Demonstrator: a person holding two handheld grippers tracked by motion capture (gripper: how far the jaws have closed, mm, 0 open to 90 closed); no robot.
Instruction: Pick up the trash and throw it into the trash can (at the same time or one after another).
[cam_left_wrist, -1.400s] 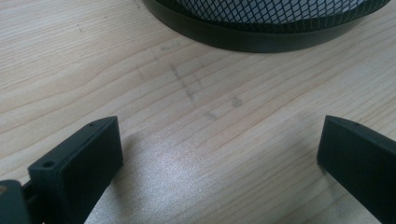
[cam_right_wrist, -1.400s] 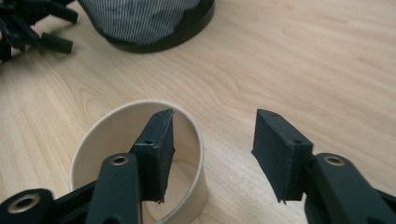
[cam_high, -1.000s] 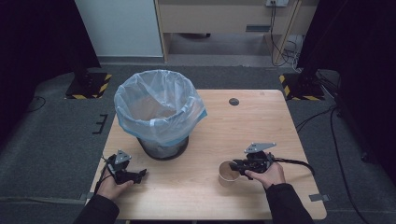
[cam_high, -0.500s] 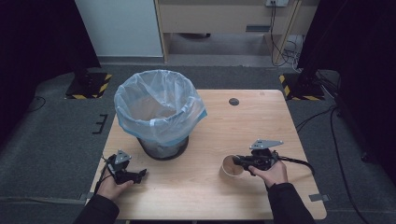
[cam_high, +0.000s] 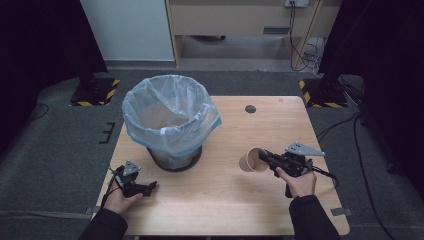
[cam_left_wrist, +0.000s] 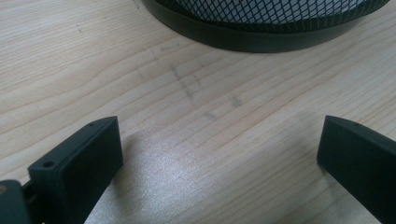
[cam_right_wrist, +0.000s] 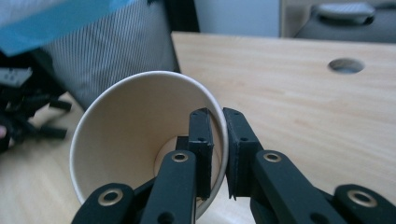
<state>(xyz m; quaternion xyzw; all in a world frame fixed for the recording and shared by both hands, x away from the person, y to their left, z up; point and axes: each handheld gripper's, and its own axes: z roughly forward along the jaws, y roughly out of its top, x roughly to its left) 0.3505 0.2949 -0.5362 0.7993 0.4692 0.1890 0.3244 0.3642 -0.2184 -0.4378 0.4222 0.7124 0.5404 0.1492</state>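
Observation:
My right gripper (cam_high: 265, 156) (cam_right_wrist: 217, 135) is shut on the rim of a brown paper cup (cam_high: 249, 160) (cam_right_wrist: 140, 140), one jaw inside the wall and one outside. Its jaws have just closed onto that rim. The cup hangs tilted just above the wooden table (cam_high: 240, 200), right of the bin. A black mesh bin (cam_high: 172, 120) with a clear plastic liner stands at the table's left middle. My left gripper (cam_high: 148, 187) (cam_left_wrist: 217, 154) rests low at the front left, open, with bare wood between its jaws and the bin's base (cam_left_wrist: 261, 32) just ahead.
A round cable hole (cam_high: 250, 109) (cam_right_wrist: 346, 65) lies in the table's far right part. Dark stands with yellow-black striped bases (cam_high: 92, 92) sit on the floor beside the table's far corners. Cables (cam_high: 310, 55) trail on the floor behind.
The right gripper has lifted the cup off the table and carried it slightly away from the front edge; the cup now tilts. The left hand has stayed put.

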